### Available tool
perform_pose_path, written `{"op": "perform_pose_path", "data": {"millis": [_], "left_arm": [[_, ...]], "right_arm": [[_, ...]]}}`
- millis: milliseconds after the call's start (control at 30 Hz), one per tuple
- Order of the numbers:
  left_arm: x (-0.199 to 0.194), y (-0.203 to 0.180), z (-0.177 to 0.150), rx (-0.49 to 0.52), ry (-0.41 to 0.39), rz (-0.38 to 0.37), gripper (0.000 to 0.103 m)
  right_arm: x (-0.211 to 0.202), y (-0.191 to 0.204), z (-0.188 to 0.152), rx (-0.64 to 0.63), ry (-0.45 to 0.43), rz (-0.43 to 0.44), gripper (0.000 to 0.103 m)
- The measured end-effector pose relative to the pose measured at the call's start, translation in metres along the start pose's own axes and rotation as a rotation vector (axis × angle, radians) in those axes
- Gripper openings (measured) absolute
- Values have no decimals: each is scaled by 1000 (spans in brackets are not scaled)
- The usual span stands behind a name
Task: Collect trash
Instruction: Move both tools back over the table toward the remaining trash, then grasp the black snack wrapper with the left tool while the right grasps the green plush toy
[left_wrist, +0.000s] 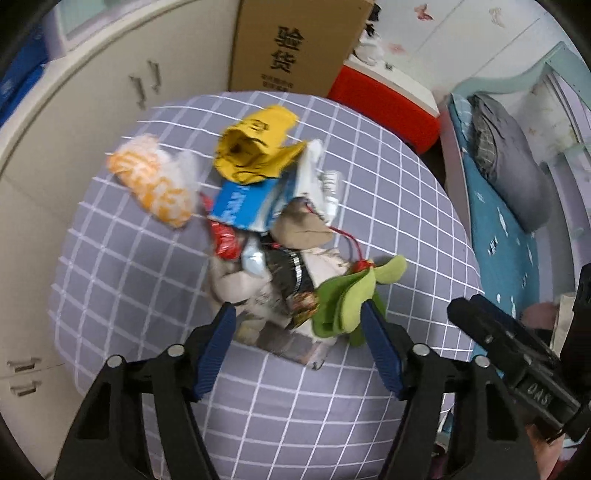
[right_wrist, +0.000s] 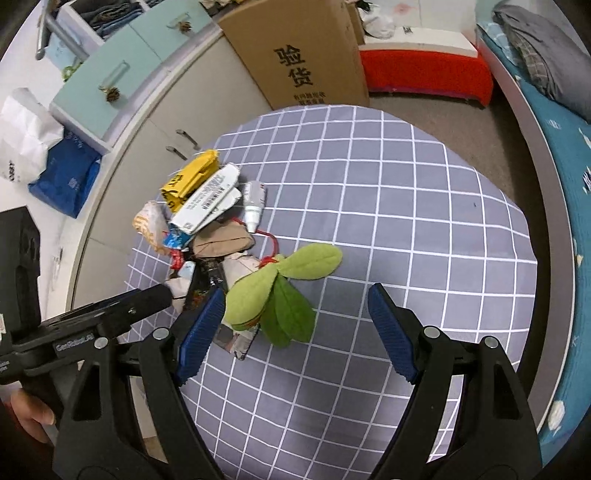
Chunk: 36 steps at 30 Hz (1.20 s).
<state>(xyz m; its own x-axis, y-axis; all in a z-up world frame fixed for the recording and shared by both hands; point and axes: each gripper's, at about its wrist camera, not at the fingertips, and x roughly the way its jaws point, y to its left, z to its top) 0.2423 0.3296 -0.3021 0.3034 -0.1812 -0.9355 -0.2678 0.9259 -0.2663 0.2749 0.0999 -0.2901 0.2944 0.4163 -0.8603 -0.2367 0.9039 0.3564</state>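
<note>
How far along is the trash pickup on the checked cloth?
Nothing looks collected yet: the yellow wrapper, orange packet, white bottle and green felt leaves all lie in one pile on the checked cloth. In hand: nothing. The left gripper is open over the pile's near end; the right gripper is open beside the leaves. The whole pile remains.

Left tool (left_wrist: 299, 347) blk arms, blue ribbed pads (left_wrist: 216, 350), silver screws, right tool (right_wrist: 297, 332) same
</note>
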Motion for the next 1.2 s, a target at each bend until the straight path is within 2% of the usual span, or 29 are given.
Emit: {"op": "perform_pose_path", "data": {"millis": [33, 200, 267, 300, 333, 400, 667, 733, 767, 800, 833, 900, 967, 1200], "left_arm": [[8, -2, 3, 8, 14, 3, 60], [43, -1, 13, 5, 90, 18, 49], [55, 1, 13, 5, 120, 15, 36], [60, 2, 13, 7, 132, 11, 16], [63, 4, 12, 1, 134, 14, 10], [59, 10, 12, -16, 121, -19, 4], [43, 29, -5, -43, 122, -44, 2], [40, 28, -12, -42, 120, -44, 2], [37, 25, -15, -41, 119, -44, 2], [35, 24, -17, -41, 116, -43, 2], [33, 21, -20, -39, 113, -48, 2], [28, 16, -23, -30, 106, -47, 2], [23, 6, -25, -20, 98, -52, 2], [8, -57, -32, 48, 59, -87, 2]], "right_arm": [[1, -1, 0, 4, 3, -4, 78], [12, -4, 0, 20, 29, -22, 78], [19, -3, 2, 26, 42, -24, 78], [22, -3, 2, 30, 49, -22, 78], [26, -3, 3, 34, 55, -19, 78], [36, 0, 5, 37, 71, -11, 78], [81, 13, 11, 31, 152, 36, 78], [89, 15, 11, 24, 177, 49, 65], [94, 16, 11, 16, 194, 56, 43], [97, 16, 10, 16, 208, 64, 35], [98, 15, 9, 22, 215, 73, 34], [93, 12, 8, 22, 209, 83, 20], [82, 7, 7, 16, 199, 92, 14], [26, -36, 6, 35, 119, 111, 9]]}}
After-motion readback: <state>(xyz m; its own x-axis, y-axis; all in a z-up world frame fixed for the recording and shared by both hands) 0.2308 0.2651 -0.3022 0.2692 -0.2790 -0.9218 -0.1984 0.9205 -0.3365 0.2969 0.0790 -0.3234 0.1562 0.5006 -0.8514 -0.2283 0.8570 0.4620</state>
